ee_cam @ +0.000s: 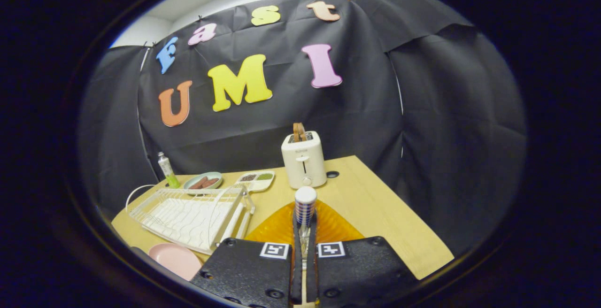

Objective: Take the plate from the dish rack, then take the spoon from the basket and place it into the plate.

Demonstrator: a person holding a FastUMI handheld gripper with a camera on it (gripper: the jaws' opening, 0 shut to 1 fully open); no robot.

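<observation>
Holding the spoon by its handle, the gripper has both fingers pressed tight on it, and the handle's round end with thin stripes sticks up just past the fingertips. The spoon's bowl cannot be seen. Under the fingers lies the orange plate, with ribs on it, near the front edge of the tabletop. The spoon looks light, stiff and a bit slippery, so I think the handle is the right place to hold it. The plate looks hard and could chip, so the spoon should go down softly. The white dish rack sits by the left edge, and a pink plate lies at the front left corner. A white toaster stands near the back edge; it has a small label, but that is too tiny to read.
</observation>
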